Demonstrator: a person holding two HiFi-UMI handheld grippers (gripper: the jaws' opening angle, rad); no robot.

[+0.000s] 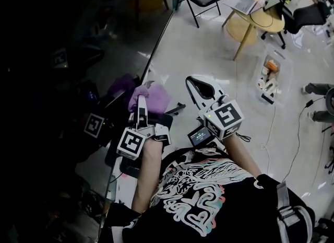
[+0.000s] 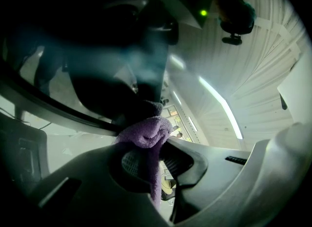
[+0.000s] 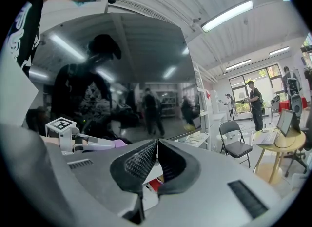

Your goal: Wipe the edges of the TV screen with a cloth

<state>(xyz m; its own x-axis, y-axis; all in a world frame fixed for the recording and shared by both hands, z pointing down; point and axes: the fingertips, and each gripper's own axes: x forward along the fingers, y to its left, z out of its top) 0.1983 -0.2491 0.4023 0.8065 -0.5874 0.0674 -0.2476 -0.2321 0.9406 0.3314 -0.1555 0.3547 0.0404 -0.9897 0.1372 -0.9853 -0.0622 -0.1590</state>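
The soft purple fleece cloth (image 2: 145, 132) looks fuzzy and matt; the big black TV screen (image 3: 136, 65) is glossy and mirror-like; the left hand-held gripper (image 2: 146, 145) is smooth matt grey plastic with rough, cross-ribbed dark pads (image 2: 131, 160); the pale floor (image 1: 209, 54) shines.

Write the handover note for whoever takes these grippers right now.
Left hand-held gripper: shut on the purple cloth, which is at the side edge of the TV screen, roughly midway along it.
Right hand-held gripper: shut, nothing between the jaws, held beside the screen.
Done: the pictures don't show how much of the edge is already wiped.
Left: probably run the cloth along this edge, then the other edges.
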